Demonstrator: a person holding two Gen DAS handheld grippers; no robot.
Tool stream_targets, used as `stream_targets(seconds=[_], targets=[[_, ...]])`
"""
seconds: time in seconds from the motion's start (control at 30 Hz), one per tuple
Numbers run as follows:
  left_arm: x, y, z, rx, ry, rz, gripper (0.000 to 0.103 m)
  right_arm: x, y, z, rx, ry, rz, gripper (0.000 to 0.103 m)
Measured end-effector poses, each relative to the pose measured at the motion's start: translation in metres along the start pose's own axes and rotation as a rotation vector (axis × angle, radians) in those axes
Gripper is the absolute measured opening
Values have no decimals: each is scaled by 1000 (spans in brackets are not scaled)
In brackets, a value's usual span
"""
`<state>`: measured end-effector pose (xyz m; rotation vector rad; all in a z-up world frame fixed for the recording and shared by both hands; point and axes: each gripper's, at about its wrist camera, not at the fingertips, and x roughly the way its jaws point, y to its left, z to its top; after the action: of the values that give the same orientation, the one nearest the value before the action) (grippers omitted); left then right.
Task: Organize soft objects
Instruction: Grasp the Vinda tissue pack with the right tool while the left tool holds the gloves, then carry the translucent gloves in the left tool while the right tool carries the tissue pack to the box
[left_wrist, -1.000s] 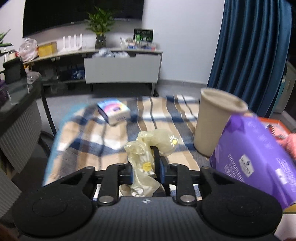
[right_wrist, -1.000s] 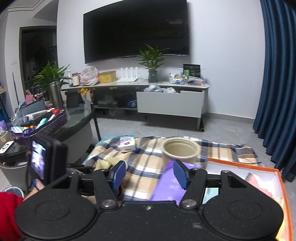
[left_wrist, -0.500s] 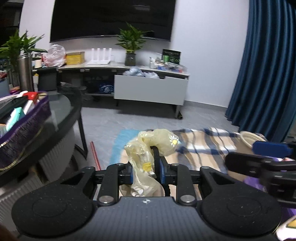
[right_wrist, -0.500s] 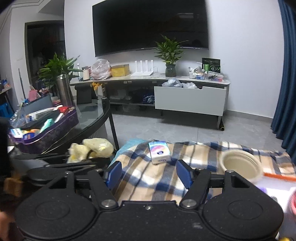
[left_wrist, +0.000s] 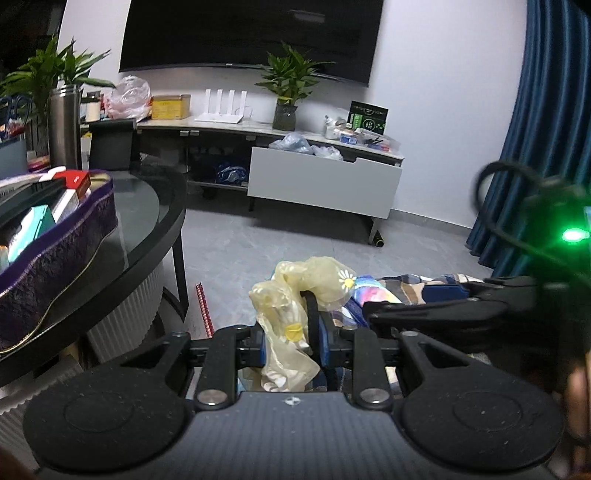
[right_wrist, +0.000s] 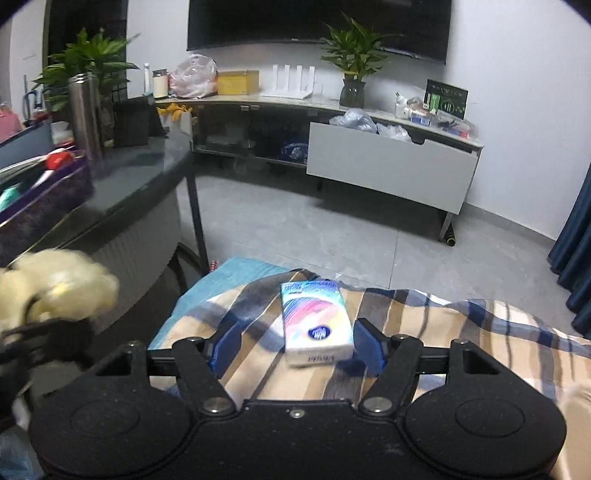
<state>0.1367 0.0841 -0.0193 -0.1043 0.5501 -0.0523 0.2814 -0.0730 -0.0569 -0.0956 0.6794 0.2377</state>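
Grey floor and a TV stand fill the left view; the left gripper pinches a yellow cloth. Right view: the right gripper, fingers just spreading, straddles a tissue pack on the blanket; centre it before squeezing gently.

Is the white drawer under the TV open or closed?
Open. The drawer leans out from the cabinet, and plastic bags poke up above its top edge.

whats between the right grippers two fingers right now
The tissue pack on the plaid blanket sits between the open right gripper fingers, nearer the right-hand one; contact is unclear. Right wrist view shows it.
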Motion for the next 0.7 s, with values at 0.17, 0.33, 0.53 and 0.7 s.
stream_targets(seconds=[0.17, 0.33, 0.53, 0.7], targets=[[5, 3, 4, -2, 0, 8, 26, 35, -8, 8, -21, 38, -43, 80], [9, 6, 4, -21, 8, 9, 26, 57, -11, 5, -8, 106, -17, 78], [8, 2, 5, -14, 0, 16, 26, 29, -7, 2, 24, 71, -21, 64], [-10, -5, 7, 4, -27, 24, 26, -33, -5, 0, 42, 8, -15, 64]])
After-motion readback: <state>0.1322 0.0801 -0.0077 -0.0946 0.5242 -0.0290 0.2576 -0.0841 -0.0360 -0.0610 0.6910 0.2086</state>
